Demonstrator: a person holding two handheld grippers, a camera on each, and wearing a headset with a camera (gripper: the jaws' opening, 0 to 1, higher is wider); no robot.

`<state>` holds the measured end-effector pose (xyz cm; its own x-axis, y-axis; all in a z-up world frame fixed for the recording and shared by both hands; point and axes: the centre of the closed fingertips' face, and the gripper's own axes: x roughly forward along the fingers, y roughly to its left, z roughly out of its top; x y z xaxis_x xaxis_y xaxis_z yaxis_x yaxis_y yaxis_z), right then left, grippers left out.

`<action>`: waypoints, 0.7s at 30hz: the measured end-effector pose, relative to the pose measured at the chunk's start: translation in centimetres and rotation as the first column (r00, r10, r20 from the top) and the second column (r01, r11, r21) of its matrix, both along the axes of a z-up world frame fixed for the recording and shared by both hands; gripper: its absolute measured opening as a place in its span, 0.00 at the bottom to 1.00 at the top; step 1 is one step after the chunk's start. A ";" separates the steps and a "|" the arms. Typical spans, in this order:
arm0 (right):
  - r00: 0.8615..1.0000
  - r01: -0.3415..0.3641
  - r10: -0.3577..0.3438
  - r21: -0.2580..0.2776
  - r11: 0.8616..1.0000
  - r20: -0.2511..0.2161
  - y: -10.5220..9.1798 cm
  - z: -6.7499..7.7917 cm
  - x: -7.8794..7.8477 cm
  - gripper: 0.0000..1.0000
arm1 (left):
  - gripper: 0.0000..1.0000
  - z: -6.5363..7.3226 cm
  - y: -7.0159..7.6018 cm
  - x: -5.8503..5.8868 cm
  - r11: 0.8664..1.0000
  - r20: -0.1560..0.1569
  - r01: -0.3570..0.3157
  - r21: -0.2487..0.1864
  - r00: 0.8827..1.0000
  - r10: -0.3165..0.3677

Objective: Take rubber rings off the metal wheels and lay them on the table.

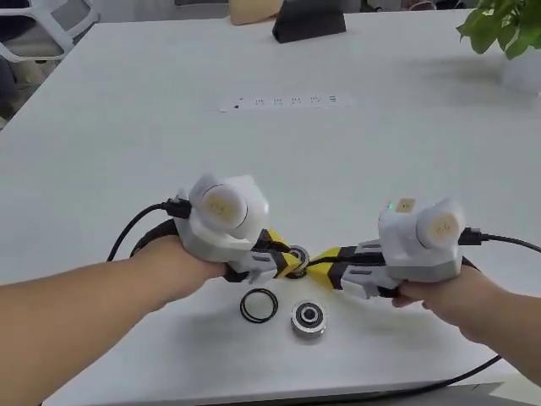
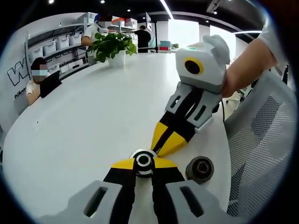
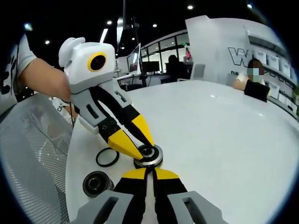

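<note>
On the white table (image 1: 127, 152), a power strip (image 1: 286, 102) (potted plant (image 1: 503, 30) beyond)

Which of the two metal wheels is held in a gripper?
The farther wheel, clamped in the left gripper; the other wheel lies free beside the loose rubber ring.

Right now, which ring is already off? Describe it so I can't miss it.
On the white table, look toward the near edge, below where the left gripper and right gripper meet. The rubber ring lies flat left of a loose metal wheel: a thin black hoop, table showing through.
</note>
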<state>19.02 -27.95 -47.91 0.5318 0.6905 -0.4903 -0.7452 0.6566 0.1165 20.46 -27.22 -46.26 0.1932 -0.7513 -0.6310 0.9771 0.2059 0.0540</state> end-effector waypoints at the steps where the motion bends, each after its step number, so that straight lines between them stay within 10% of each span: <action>1: 1.000 0.002 -0.002 0.000 1.000 -0.001 0.0 0.0 0.0 0.01 | 0.07 0.0 0.0 0.0 1.000 0.001 -0.001 0.000 1.000 0.001; 21: 0.998 0.069 -0.069 0.012 0.998 -0.011 -0.5 0.4 0.0 0.00 | 0.06 0.1 -0.2 -0.1 1.000 0.019 -0.012 0.007 1.000 0.011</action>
